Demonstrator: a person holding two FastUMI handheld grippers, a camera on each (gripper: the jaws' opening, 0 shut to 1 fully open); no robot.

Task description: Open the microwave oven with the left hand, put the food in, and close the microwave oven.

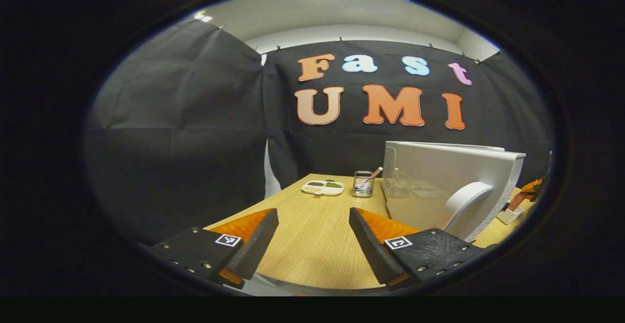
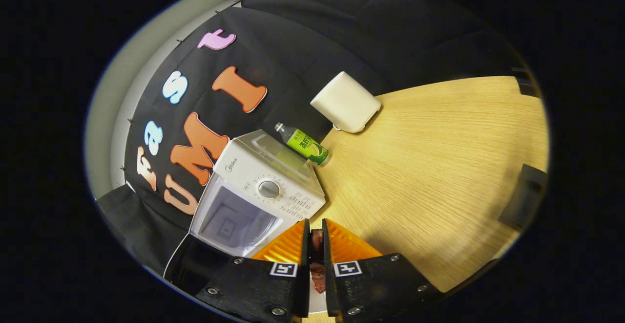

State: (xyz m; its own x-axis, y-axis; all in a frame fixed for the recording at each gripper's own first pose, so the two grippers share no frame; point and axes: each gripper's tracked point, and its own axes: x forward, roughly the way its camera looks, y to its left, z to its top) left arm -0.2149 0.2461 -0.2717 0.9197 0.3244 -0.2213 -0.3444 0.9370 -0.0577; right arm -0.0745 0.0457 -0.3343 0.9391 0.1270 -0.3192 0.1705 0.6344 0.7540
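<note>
The white microwave (image 2: 273,176) stands on the wooden table with its cavity (image 2: 234,223) showing and its door (image 2: 188,264) swung out. In the left gripper view that door (image 1: 429,186) stands edge-on at the right, its curved handle (image 1: 468,201) facing me. My left gripper (image 1: 312,213) is open and holds nothing, low over the table, left of the door. My right gripper (image 2: 316,230) is shut on a small white plate with reddish food (image 2: 317,267), just in front of the microwave's control panel. Past the door, the right gripper (image 1: 530,188) shows with the plate (image 1: 508,214).
A divided white dish (image 1: 322,187) and a clear utensil holder (image 1: 364,183) sit at the table's far edge. A green bottle (image 2: 305,144) lies beside the microwave. A white box (image 2: 346,100) is by the wall. Bare wooden table (image 2: 439,157) stretches to the right.
</note>
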